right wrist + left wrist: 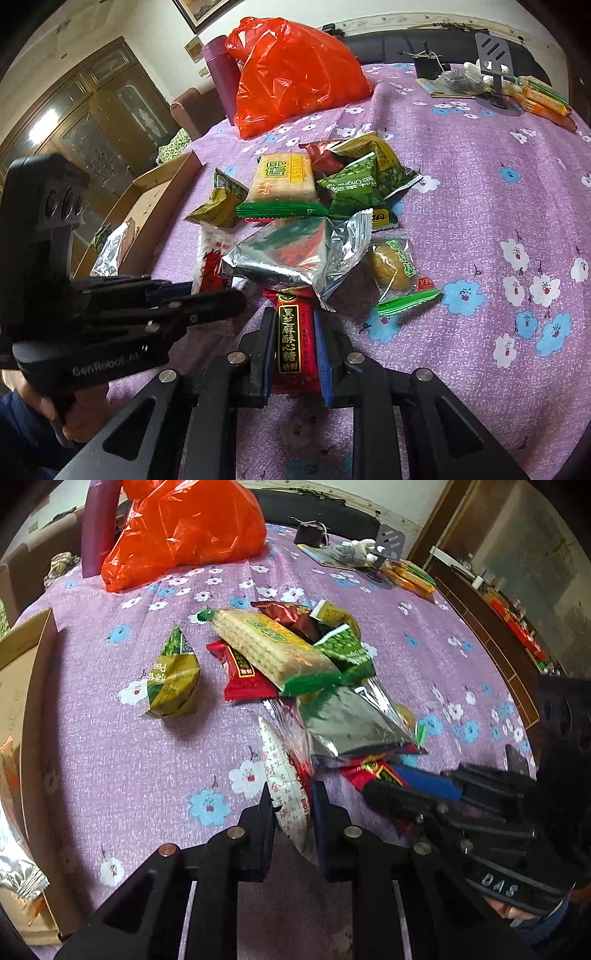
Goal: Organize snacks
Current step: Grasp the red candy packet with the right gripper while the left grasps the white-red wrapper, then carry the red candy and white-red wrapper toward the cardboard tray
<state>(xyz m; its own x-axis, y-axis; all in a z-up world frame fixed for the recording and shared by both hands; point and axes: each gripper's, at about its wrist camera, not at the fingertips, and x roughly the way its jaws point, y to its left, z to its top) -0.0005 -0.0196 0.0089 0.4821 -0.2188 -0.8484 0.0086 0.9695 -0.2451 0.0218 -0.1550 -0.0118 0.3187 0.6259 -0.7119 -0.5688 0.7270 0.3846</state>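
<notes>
Both hand-held grippers are gripping at the near edge of the snack pile (310, 206) lying on the purple flowered tablecloth (480, 206): the left gripper (293, 805) is pinching the white crinkled packet with red characters (286, 779) between narrowly set pads, and the right gripper (294, 328) is clamping the red sesame-candy wrapper with a black-and-gold label (293, 343). The step in hand, as I judge it, is drawing these two out and carrying them to the open brown cardboard box (155, 199) left of the pile; doing it well is meaning lifting each packet straight up and toward the person, since the crumpled silver foil bag (291, 254) is lying over the far end of the red wrapper and would be dragging along with a sideways pull. The long yellow cracker pack with green ends (273, 650) is resting on top of the pile's far half and could be sliding. Much is staying hard to read: the box's interior is cut off by the frame edge, showing only a silvery packet (110, 251); wrappers beneath the foil are hidden; what the orange plastic bag (295, 74) beyond the pile is holding cannot be told
</notes>
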